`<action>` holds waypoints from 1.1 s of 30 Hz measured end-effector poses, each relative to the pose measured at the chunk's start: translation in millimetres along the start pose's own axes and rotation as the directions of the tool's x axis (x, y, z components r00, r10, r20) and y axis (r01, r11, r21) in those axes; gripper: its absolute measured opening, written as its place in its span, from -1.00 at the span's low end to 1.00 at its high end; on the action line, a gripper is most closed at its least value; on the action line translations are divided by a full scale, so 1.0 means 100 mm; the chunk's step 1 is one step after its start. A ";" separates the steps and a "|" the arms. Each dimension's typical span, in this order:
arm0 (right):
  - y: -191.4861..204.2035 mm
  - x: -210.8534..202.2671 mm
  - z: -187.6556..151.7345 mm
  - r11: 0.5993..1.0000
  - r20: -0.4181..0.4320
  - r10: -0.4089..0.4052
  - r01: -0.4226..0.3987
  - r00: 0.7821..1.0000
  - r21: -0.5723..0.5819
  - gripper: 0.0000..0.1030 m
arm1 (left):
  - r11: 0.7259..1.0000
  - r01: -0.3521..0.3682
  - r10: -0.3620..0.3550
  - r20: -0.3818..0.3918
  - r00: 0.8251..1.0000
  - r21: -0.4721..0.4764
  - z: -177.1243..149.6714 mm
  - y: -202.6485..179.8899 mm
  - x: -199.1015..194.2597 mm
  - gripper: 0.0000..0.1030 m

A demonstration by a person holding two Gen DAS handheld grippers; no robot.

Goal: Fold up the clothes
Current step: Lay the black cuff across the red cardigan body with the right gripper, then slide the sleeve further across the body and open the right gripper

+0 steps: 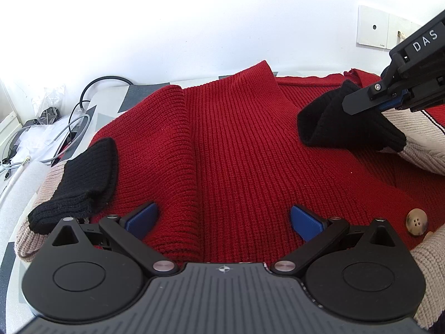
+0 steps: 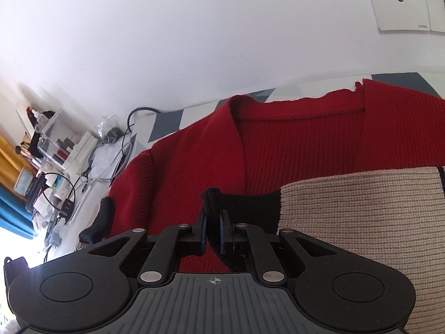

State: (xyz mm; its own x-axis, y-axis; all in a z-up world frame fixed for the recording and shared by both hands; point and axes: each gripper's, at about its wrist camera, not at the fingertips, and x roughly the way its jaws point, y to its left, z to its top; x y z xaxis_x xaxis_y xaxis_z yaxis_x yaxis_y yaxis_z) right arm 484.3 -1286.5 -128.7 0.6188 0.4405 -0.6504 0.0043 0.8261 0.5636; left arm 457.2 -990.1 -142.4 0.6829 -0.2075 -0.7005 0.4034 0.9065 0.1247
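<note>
Red ribbed knit, a cardigan [image 1: 236,144], covers most of the grey-and-white patterned table [image 1: 108,105], its far hem by the table's back edge near the white wall. A beige ribbed sleeve [image 2: 361,208] ends in a black cuff [image 2: 212,208], which the right gripper [image 2: 213,231] clamps between its blue pads. The left gripper [image 1: 224,220] hovers with jaws spread wide over the red body, grasping nothing. The other black cuff [image 1: 80,183] lies at the left edge. A round mottled button [image 1: 416,221] sits near the right.
</note>
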 end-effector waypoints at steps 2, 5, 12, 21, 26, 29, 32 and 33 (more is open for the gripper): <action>-0.03 0.02 0.02 1.000 0.008 -0.009 0.009 1.000 0.017 -0.84 | 1.000 0.005 -0.005 -0.005 1.000 0.003 0.01 0.01 0.00 1.00; -0.03 0.02 0.08 0.999 0.019 -0.026 0.025 0.999 0.035 -0.84 | 0.999 0.046 -0.046 -0.024 0.999 0.004 0.05 0.07 -0.03 1.00; 0.04 0.01 0.11 0.998 0.014 -0.068 0.068 0.998 0.010 -0.84 | 0.988 0.132 -0.138 -0.073 0.988 -0.080 0.18 0.46 -0.29 0.99; 0.19 0.04 0.00 0.995 0.002 -0.104 0.104 0.995 0.002 -0.84 | 0.961 0.196 -0.199 0.006 0.980 -0.193 0.01 1.11 -0.82 0.99; 0.24 0.04 -0.02 0.991 0.020 -0.131 0.131 0.991 0.003 -0.84 | 0.962 0.148 -0.154 -0.009 0.988 -0.230 -0.18 1.41 -0.90 0.90; 0.30 0.00 -0.01 0.994 0.067 -0.113 0.112 0.991 0.015 -0.84 | 0.954 0.101 -0.114 -0.031 0.993 -0.284 -0.23 1.56 -0.88 0.89; 0.39 -0.01 0.03 0.997 0.099 -0.071 0.069 0.993 0.025 -0.84 | 0.935 0.080 -0.098 -0.036 0.995 -0.345 -0.22 1.74 -0.88 0.89; 0.43 0.01 0.04 0.998 0.104 -0.059 0.057 0.993 0.023 -0.84 | 0.932 0.077 -0.096 -0.034 0.995 -0.354 -0.20 1.77 -0.88 0.89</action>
State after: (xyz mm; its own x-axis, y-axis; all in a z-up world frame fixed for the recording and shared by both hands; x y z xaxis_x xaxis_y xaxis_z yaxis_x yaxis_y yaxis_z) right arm 488.3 -1252.3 -102.9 0.6958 0.3523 -0.6259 0.0573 0.8415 0.5372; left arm 456.3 -804.2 -73.3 0.6198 -0.2806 -0.7329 0.2133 0.9590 -0.1867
